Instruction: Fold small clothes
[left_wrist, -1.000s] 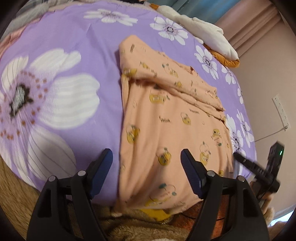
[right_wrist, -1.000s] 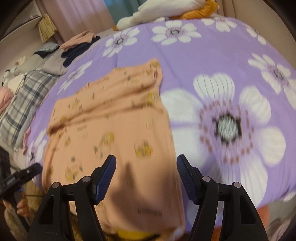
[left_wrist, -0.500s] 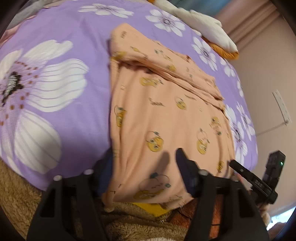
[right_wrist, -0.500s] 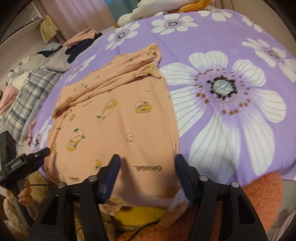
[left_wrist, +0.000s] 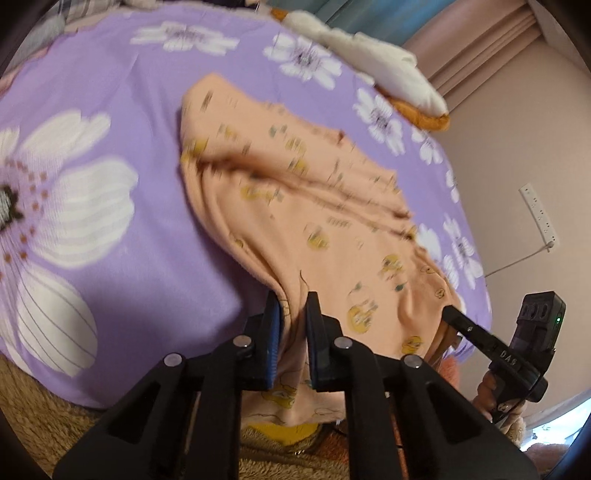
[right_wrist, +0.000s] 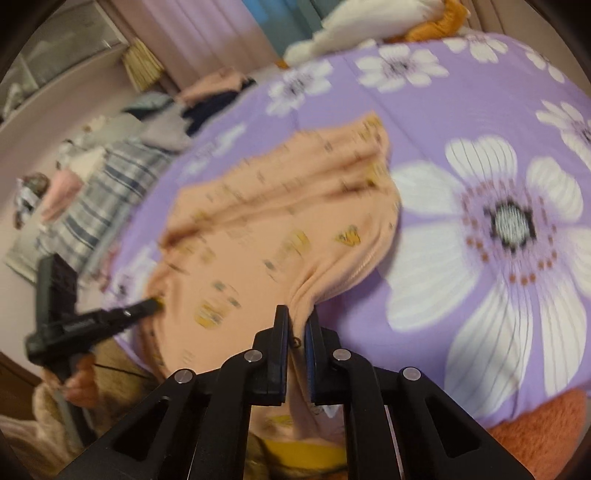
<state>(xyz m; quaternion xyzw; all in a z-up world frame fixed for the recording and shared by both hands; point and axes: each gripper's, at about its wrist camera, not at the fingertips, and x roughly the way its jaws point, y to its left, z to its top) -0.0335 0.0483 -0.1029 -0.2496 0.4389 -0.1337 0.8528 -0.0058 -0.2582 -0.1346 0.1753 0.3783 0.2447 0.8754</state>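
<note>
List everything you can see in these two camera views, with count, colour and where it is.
Garment: one, peach with yellow cartoon prints, on the bed, near edge lifted.
Bedspread: one, purple with white flowers, under the garment.
Pillow: one, cream on orange, far end of bed.
Clothes pile: several, plaid, grey, navy, pink, far left side in the right view.
Power strip: one, white, on wall.
Left gripper: one, black, blue-padded fingers shut on the garment's near hem.
Right gripper: one, black, likewise.

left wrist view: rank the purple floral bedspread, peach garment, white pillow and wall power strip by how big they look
1. purple floral bedspread
2. peach garment, pinched by the left gripper
3. white pillow
4. wall power strip

The pillow and strip lie farther from the camera, so their true sizes are unsure.
</note>
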